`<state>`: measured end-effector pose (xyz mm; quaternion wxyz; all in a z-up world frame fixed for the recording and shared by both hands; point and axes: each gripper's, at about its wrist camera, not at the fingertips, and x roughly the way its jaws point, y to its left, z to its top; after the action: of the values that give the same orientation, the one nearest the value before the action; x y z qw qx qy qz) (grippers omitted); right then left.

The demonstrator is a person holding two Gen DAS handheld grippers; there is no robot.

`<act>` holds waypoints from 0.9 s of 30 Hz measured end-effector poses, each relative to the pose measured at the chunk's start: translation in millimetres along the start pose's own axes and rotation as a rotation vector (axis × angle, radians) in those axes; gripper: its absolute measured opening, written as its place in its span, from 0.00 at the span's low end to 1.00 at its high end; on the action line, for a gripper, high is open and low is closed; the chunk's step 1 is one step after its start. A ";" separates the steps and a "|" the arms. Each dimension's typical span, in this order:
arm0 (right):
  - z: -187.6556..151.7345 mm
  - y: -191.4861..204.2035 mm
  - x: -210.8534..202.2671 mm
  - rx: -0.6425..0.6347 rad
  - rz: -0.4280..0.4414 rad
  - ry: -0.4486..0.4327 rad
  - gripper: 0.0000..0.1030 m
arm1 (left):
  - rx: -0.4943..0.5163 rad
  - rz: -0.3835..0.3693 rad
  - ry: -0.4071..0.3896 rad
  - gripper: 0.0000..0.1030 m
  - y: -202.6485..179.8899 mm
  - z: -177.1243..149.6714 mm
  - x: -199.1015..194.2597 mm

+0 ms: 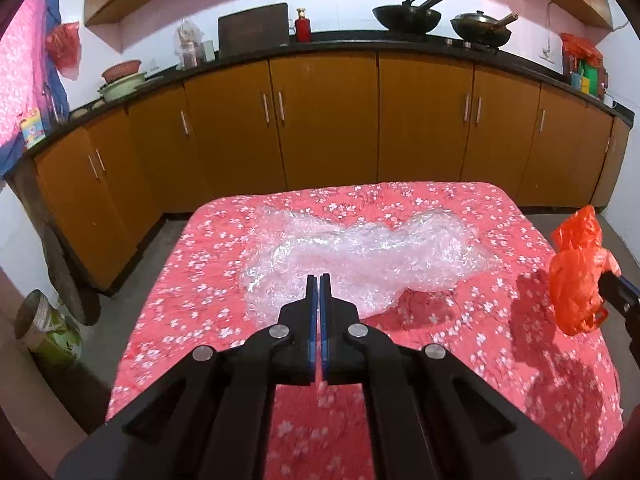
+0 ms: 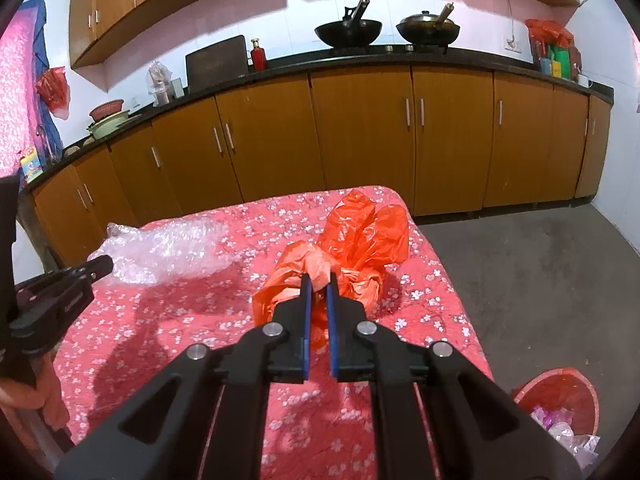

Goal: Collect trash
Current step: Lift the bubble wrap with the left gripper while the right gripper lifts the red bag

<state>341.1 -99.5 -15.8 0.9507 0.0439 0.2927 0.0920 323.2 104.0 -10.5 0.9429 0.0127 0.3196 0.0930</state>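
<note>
Right wrist view: my right gripper (image 2: 319,280) has its jaws nearly closed, pinching a fold of the orange plastic bag (image 2: 356,248). The bag is crumpled and hangs from the fingertips over the far right part of the table (image 2: 168,336), which is covered in a red floral cloth; I cannot tell whether its lower end touches the cloth. A red bin (image 2: 560,396) with scraps inside stands on the floor below the table's right edge.

Left wrist view: my left gripper (image 1: 319,280) has its jaws drawn together with only a thin slit between the blue pads, and nothing is held in them. Its tips sit at the near edge of a clear bubble wrap sheet (image 1: 360,252), which lies crumpled across the middle of the table; I cannot confirm contact. The orange bag appears at the right edge of this view, clamped by the other gripper.
</note>
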 end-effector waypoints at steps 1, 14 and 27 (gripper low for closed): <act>0.7 0.7 -4.8 0.000 0.002 -0.004 0.08 | 0.001 0.003 -0.005 0.01 0.1 -0.2 -5.1; 9.5 -14.4 -65.1 0.008 0.006 -0.074 0.08 | 0.017 -0.028 -0.063 0.01 -18.6 4.2 -62.8; 5.4 -79.8 -108.0 0.052 -0.068 -0.110 0.08 | 0.100 -0.105 -0.109 0.01 -81.9 4.1 -101.4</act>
<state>268.4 -199.5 36.9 0.9665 0.0638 0.2436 0.0495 260.4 5.1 46.8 0.9607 0.0479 0.2721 0.0266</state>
